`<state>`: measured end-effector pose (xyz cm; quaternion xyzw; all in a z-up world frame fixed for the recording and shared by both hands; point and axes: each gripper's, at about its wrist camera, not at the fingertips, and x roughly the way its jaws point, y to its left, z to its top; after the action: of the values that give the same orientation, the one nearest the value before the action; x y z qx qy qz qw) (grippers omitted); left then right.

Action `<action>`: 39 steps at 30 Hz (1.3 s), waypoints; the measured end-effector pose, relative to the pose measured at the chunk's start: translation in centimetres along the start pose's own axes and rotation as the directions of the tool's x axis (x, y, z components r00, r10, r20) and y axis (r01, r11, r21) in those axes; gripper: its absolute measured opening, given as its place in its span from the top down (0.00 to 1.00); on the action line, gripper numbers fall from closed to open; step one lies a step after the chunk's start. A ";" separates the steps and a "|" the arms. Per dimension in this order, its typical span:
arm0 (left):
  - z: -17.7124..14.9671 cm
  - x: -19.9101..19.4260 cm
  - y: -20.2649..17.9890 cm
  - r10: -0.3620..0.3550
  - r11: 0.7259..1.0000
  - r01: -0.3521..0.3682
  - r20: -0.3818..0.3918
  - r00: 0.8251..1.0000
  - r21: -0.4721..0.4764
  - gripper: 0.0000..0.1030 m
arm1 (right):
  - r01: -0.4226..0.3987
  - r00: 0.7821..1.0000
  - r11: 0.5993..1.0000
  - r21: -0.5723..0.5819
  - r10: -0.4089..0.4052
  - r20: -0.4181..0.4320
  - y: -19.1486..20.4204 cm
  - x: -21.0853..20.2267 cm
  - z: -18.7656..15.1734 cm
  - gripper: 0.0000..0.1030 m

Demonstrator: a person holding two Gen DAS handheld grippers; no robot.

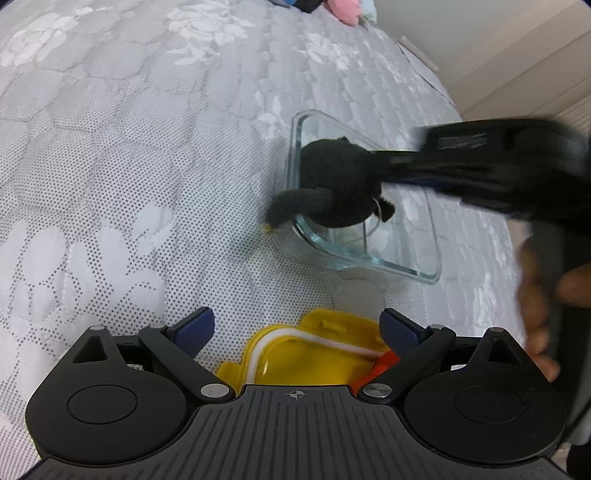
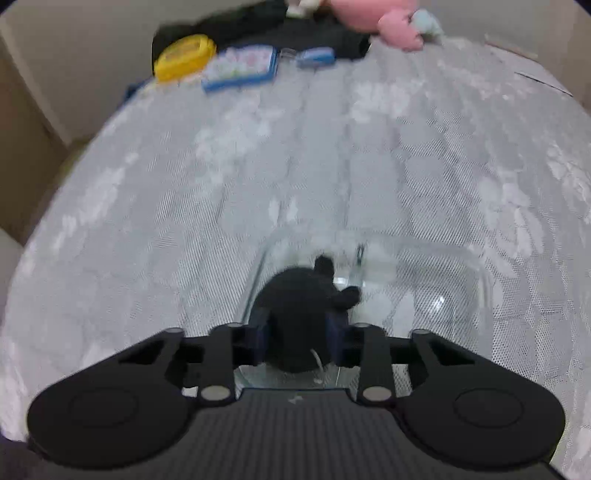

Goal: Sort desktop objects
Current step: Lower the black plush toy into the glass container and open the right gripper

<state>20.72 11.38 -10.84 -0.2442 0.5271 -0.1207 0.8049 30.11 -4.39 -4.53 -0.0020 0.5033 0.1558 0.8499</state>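
A black plush toy (image 1: 340, 181) with a long tail hangs at the left end of a clear glass container (image 1: 436, 258), its tail draped over the rim. My right gripper (image 1: 384, 166) comes in from the right and is shut on the toy. In the right wrist view the toy (image 2: 295, 306) sits squeezed between the blue pads of the right gripper (image 2: 299, 339), above the glass container (image 2: 484, 288). My left gripper (image 1: 297, 325) stands open, empty, over a yellow lid (image 1: 325, 350) with a white seal.
Everything lies on a grey patterned mattress (image 1: 147, 166). An orange piece (image 1: 384, 363) sits by the lid. A hand (image 1: 535, 295) grips the right tool. At the far edge are a yellow box (image 2: 184, 55), a blue-rimmed tin (image 2: 240, 68), a small blue item (image 2: 316, 57) and a pink plush (image 2: 399, 29).
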 end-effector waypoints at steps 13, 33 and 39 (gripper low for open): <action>-0.1 0.4 -0.1 0.006 1.000 -0.006 -0.013 1.000 0.011 0.04 | -0.024 0.999 1.000 0.016 0.023 0.047 0.0 -0.9 0.3 0.70; -0.3 1.0 -0.4 0.028 0.999 -0.026 -0.043 0.999 0.039 0.04 | 0.011 0.984 1.000 0.024 -0.007 -0.180 -0.4 5.1 -3.5 0.74; 0.0 1.0 0.3 0.029 0.999 -0.028 -0.041 0.999 0.017 0.04 | -0.006 0.985 0.999 0.046 0.014 -0.170 -0.6 4.0 -2.2 0.72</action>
<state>21.12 11.14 -11.77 -0.2276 0.5462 -0.1185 0.7974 30.19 -4.23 -9.17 0.0067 0.5774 0.1478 0.8030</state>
